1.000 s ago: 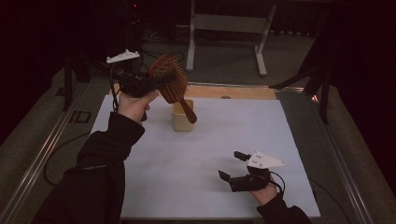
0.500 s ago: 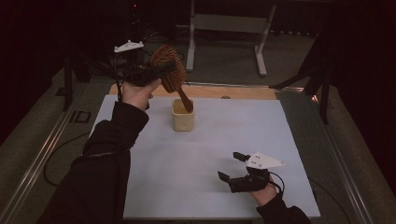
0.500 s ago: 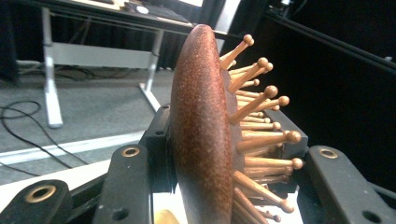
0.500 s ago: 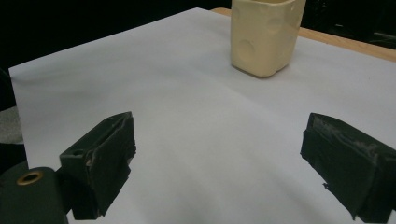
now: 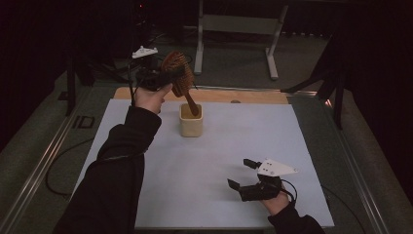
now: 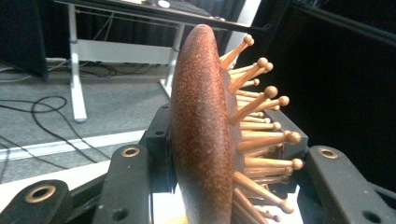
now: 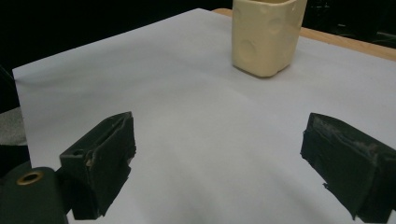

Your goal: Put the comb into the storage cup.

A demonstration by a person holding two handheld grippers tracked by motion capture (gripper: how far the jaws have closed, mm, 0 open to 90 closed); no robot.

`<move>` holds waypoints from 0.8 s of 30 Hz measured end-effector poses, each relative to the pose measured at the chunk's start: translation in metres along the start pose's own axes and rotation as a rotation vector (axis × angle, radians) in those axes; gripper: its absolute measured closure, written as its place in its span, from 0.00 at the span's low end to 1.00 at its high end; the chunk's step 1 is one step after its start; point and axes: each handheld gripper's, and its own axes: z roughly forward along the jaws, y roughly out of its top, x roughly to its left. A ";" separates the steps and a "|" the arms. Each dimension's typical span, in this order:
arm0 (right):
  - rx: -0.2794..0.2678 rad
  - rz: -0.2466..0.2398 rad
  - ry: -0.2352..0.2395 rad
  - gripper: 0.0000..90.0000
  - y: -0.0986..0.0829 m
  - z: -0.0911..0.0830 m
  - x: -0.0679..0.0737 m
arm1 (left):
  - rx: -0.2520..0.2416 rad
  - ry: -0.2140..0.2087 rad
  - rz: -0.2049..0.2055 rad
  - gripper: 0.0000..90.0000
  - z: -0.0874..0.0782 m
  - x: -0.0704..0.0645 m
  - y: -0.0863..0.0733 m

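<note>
Sitting clamped between the jaws: hairbrush (image 6: 201,135).

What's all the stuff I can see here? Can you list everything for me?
hairbrush: one, reddish-brown wood with pale wooden bristles, held above the table, its handle tip dipping into the cup
cup: one, cream, upright on the far part of the sheet
white sheet: one, covering the tabletop
wooden board: one, light brown, along the sheet's far edge
metal frame: one, grey, on the floor beyond the table
left gripper: one, black, raised, jaws closed on the brush head
right gripper: one, black, low over the near right of the sheet, jaws apart, holding nothing
sleeves: two, black, entering from the near edge
</note>
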 end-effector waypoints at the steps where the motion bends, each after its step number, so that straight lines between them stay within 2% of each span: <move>1: 0.001 0.001 0.001 0.10 0.000 0.000 0.000 | 0.000 0.000 0.000 0.60 0.000 0.000 0.000; 7: 0.004 -0.004 0.005 0.10 -0.001 0.001 0.000 | 0.012 0.010 -0.012 0.60 0.009 0.005 -0.009; 10: 0.002 -0.002 0.004 0.10 0.000 0.001 0.000 | 0.018 0.008 -0.030 0.60 0.015 0.009 -0.015; 15: 0.002 0.001 0.004 0.10 -0.001 0.001 0.000 | 0.023 0.008 -0.037 0.60 0.020 0.011 -0.021; 19: 0.000 0.003 0.005 0.10 -0.001 0.000 -0.001 | 0.038 0.008 -0.025 0.60 0.026 0.011 -0.027; 24: 0.001 0.001 0.002 0.10 -0.001 0.000 -0.001 | 0.049 -0.002 -0.039 0.60 0.033 0.013 -0.036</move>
